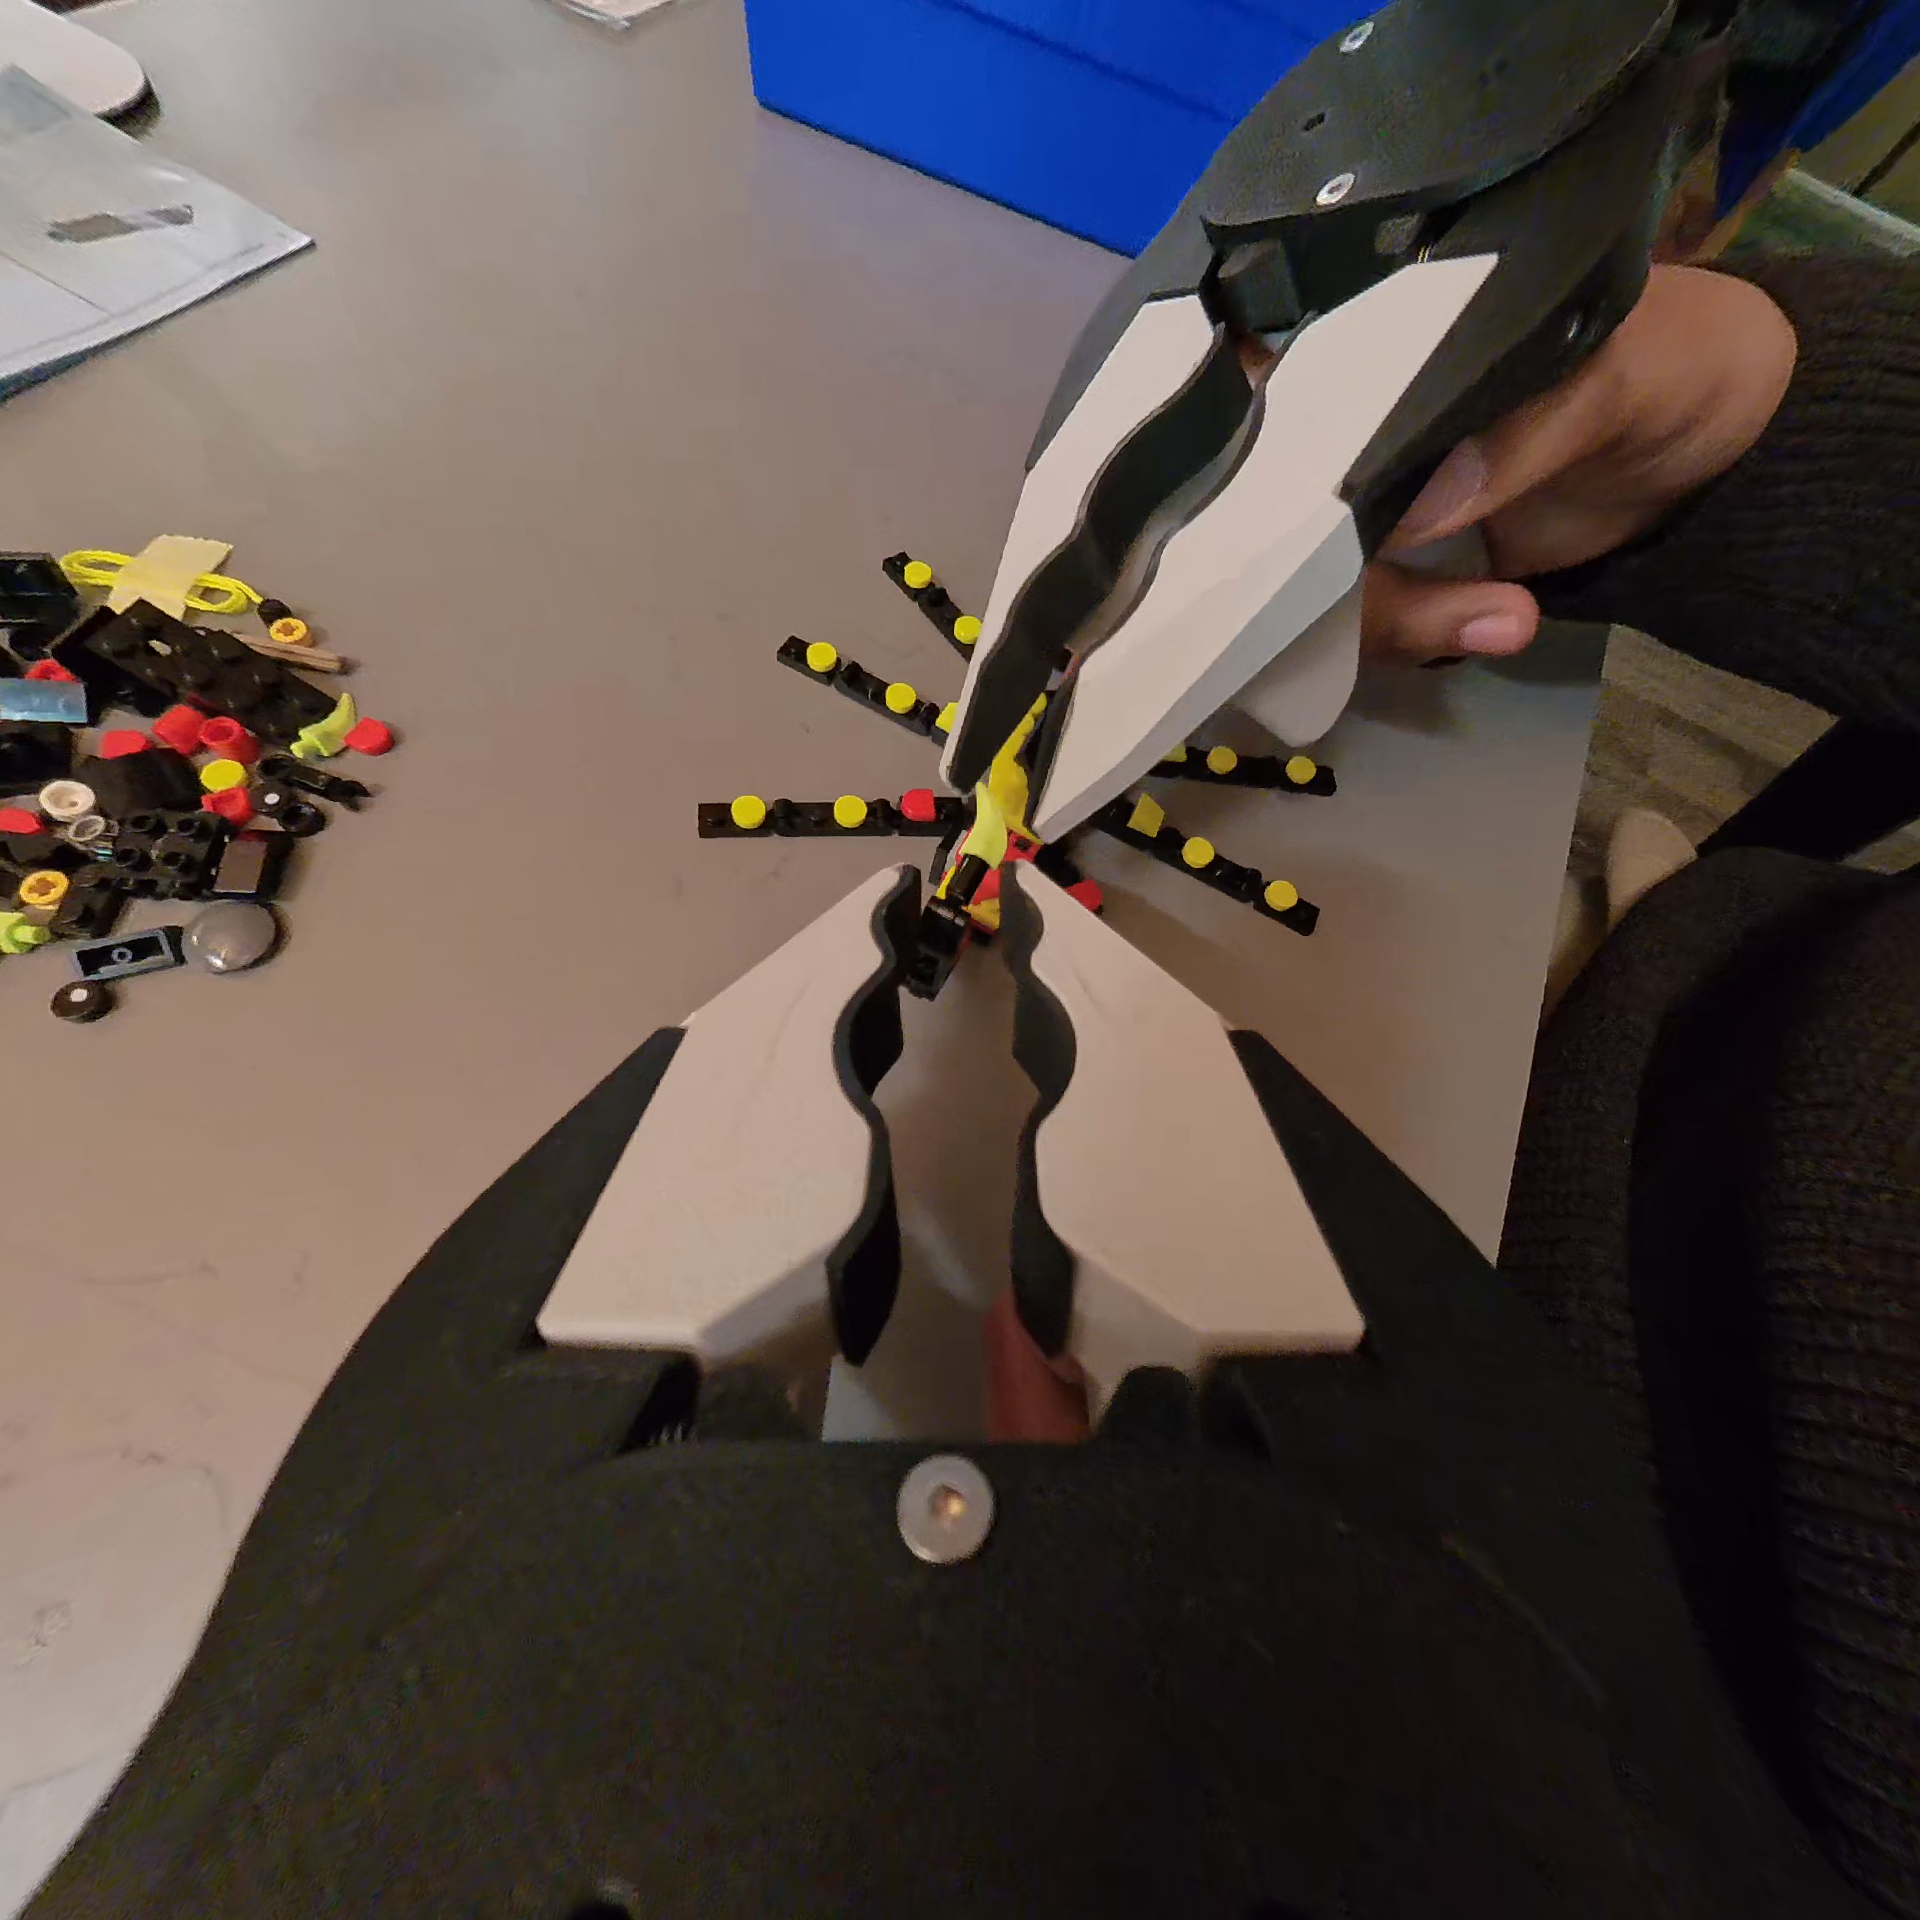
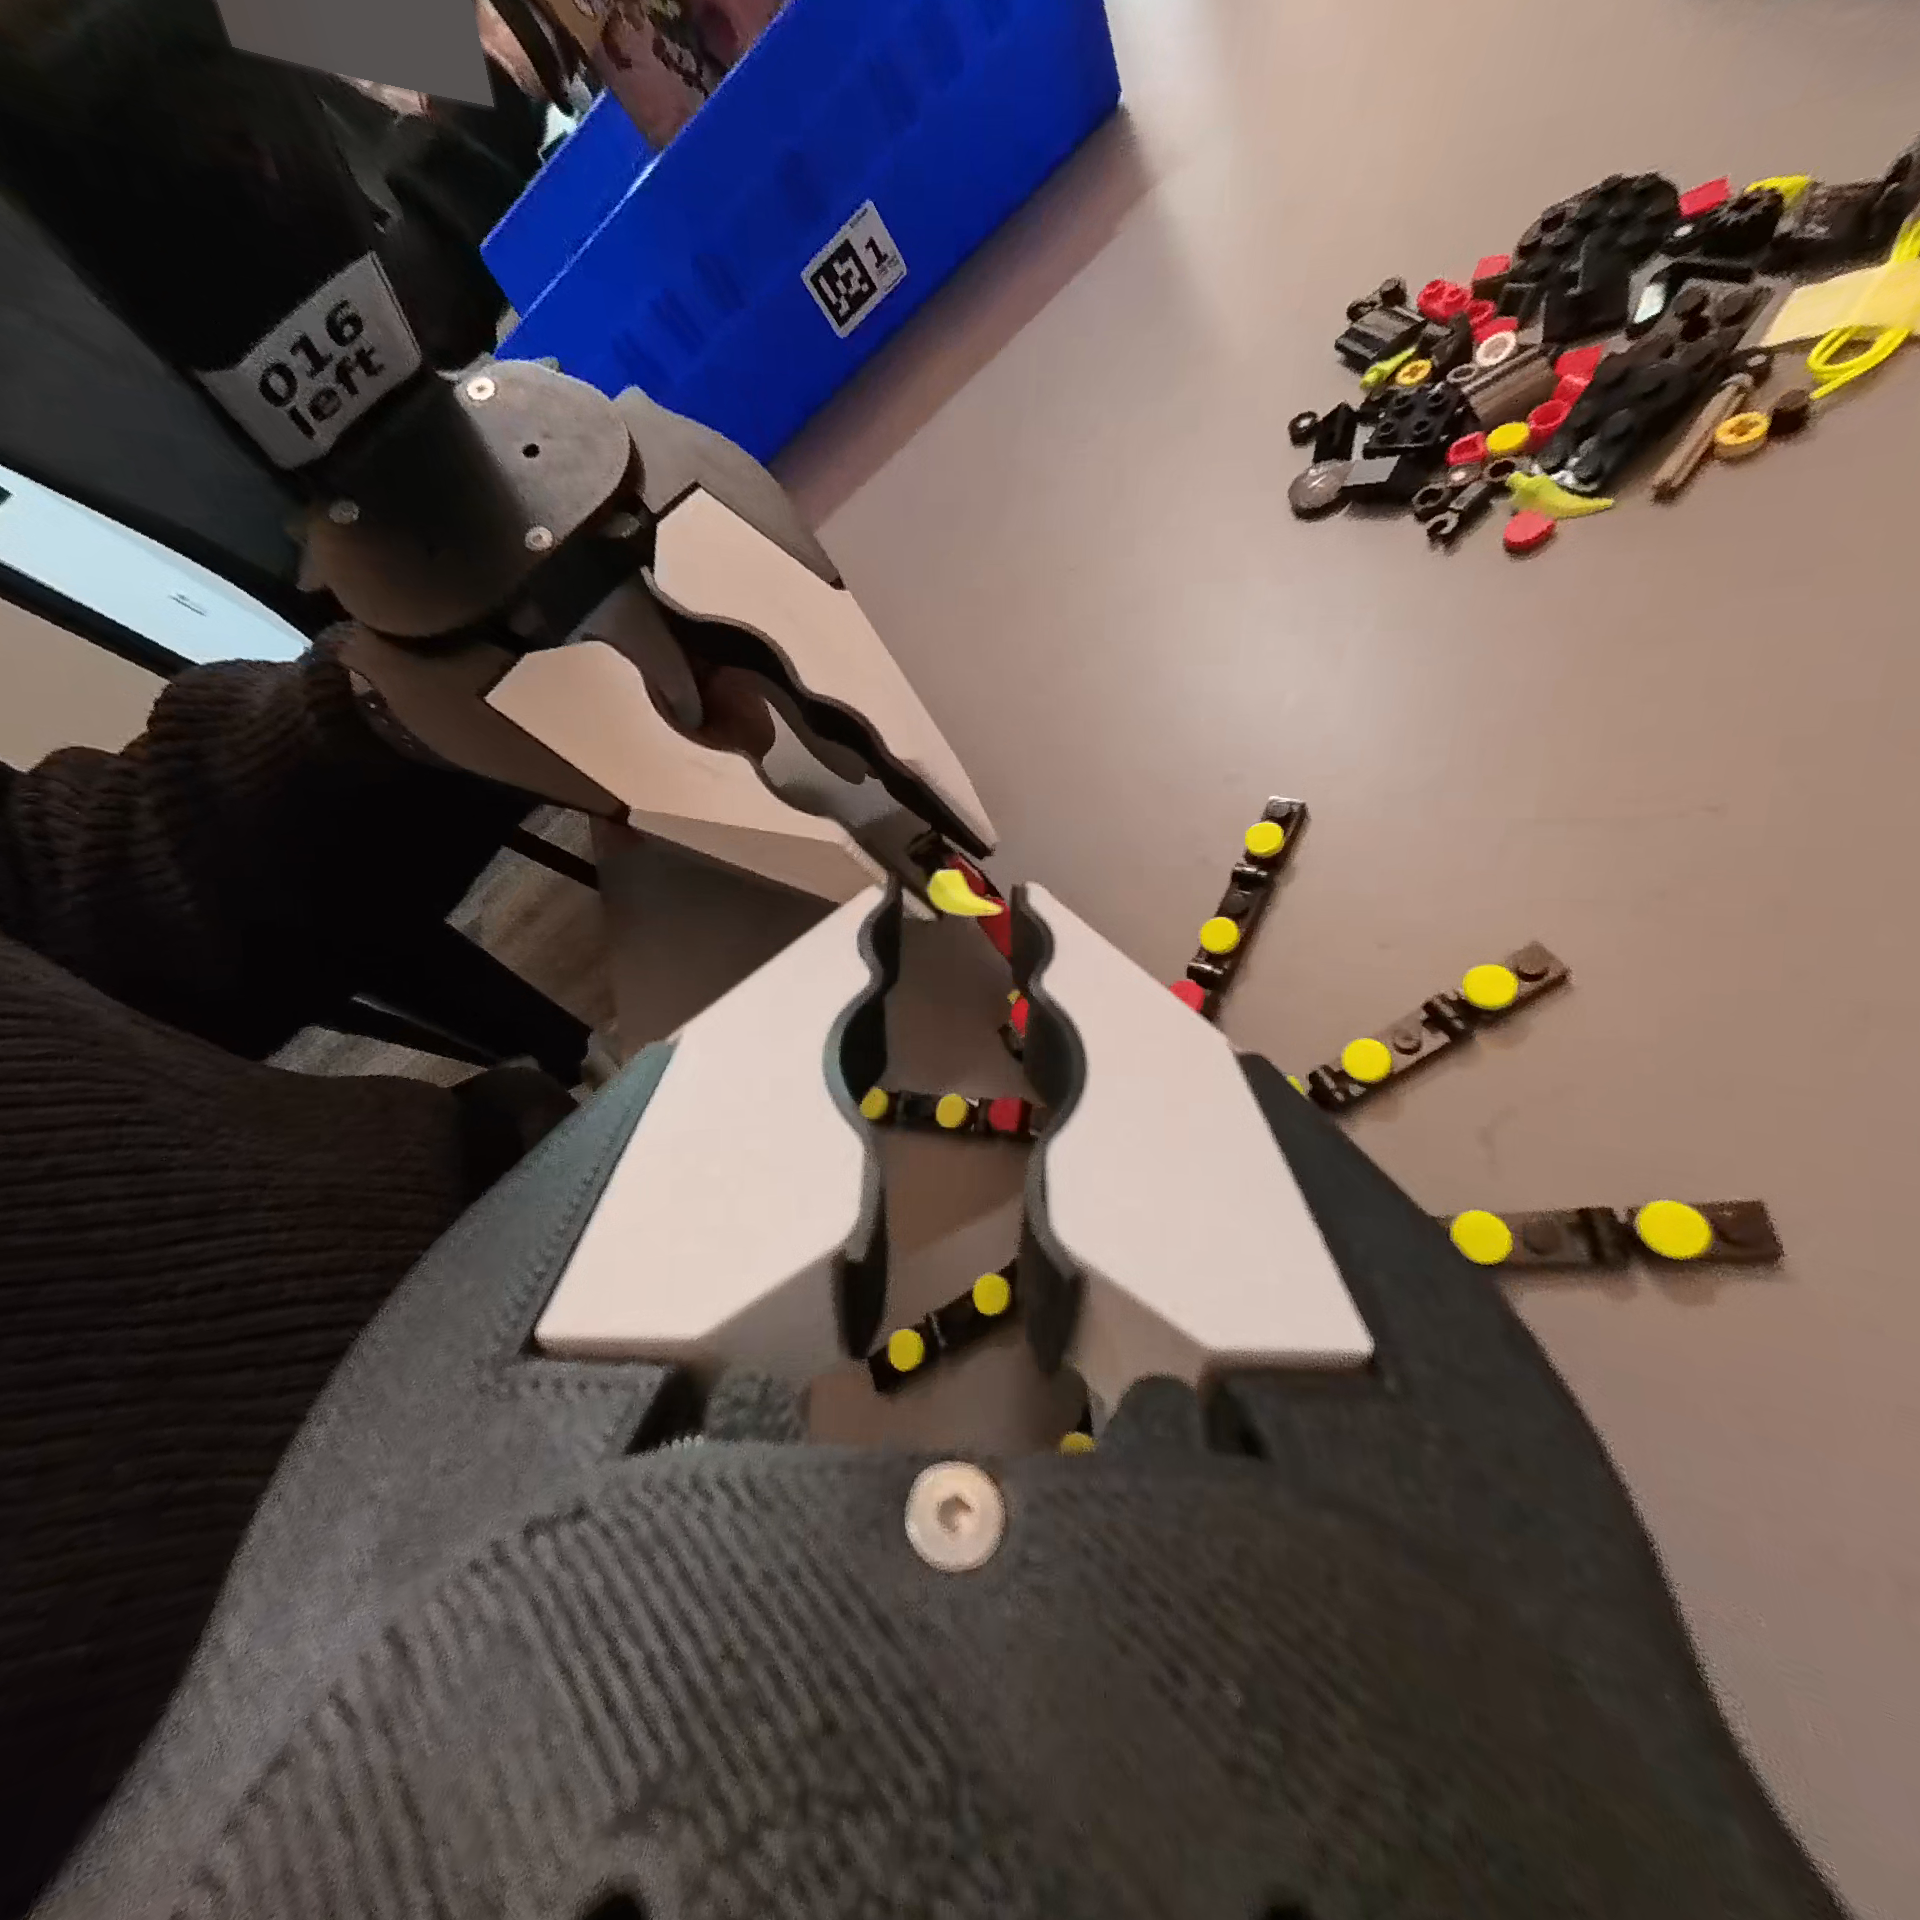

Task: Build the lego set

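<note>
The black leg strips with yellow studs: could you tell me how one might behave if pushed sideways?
Each leg strip looks like thin plates linked end to end, so it would probably bend at the links. Lying flat on the table, it should slide, not roll. Small plastic: likely light.

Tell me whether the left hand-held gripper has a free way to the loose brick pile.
Probably yes: bare table lies between the left hand-held gripper and the brick pile, though it grips the small black-and-red assembly.

Both grippers (image 1: 961, 883) (image 2: 956, 904) are chunky black printed shells, pale grey wavy-edged fingers (image 1: 748, 1143), silver screws (image 1: 943, 1509); person's in a dark ribbed sleeve (image 1: 1829, 436).
</note>
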Motion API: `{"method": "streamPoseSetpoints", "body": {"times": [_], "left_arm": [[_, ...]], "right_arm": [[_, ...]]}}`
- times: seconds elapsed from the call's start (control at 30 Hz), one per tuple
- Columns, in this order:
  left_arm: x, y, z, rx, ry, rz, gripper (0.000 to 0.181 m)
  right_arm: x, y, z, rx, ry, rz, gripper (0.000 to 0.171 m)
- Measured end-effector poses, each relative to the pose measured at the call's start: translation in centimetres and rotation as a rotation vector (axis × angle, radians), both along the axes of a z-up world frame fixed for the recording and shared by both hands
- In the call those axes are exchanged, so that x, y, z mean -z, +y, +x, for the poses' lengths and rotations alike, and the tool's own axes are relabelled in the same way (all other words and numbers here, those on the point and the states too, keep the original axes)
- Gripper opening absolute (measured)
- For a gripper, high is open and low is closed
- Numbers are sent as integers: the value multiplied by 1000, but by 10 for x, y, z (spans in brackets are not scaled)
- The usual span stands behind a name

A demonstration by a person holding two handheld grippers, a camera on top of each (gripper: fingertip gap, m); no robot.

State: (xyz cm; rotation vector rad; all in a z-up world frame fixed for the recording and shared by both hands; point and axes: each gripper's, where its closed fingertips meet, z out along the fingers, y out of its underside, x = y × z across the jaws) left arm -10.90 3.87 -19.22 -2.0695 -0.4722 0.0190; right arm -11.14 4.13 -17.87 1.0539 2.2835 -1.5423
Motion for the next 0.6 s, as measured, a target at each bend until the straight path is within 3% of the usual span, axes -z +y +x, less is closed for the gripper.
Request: {"method": "streamPoseSetpoints", "body": {"times": [0.6], "left_arm": [[0, 2, 5, 53, 100, -34, 11]], "right_arm": [[6, -4, 5, 1, -170, -67, 13]]}}
